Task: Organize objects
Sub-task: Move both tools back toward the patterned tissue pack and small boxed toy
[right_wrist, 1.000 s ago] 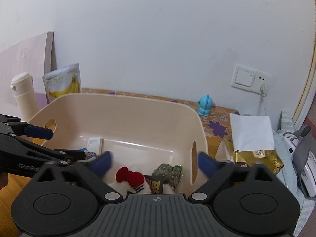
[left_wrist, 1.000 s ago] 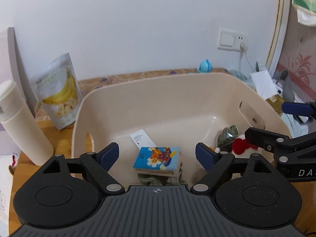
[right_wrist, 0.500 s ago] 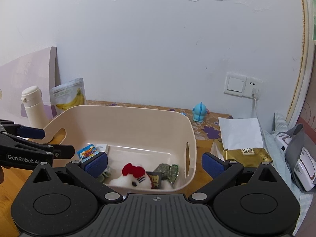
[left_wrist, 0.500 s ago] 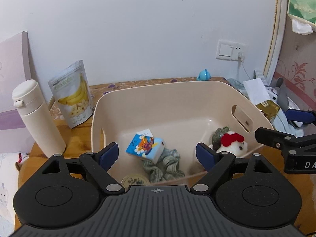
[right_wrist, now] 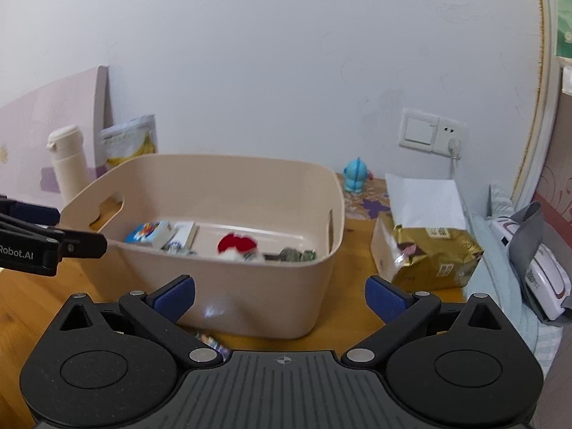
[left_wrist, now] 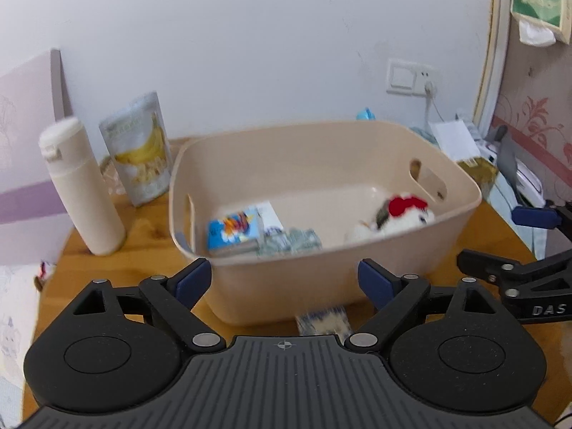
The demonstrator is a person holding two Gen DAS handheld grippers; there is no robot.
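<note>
Wooden desk [left_wrist: 150, 246] carries beige bin [left_wrist: 393, 261] straight ahead of left claw [left_wrist: 284, 282]. Cream bottle [left_wrist: 80, 193] and banana snack pouch [left_wrist: 141, 150] ahead-left; small patterned packet [left_wrist: 323, 321] just below claw; gold bag [right_wrist: 432, 257] and blue figurine [right_wrist: 355, 175] ahead-right of right claw [right_wrist: 280, 295].

The contents of the beige bin [left_wrist: 422, 250] are smeared by motion in the left wrist view: the blue carton [left_wrist: 234, 234] shows no readable print; the greenish bundle [left_wrist: 289, 243] beside it cannot be identified; the white plush with a red bow [left_wrist: 400, 216] has no clear face. A small patterned item [left_wrist: 323, 321] before the bin is blurred and partly hidden by the gripper body; the blue figurine [left_wrist: 365, 113] only peeks over the far rim.
</note>
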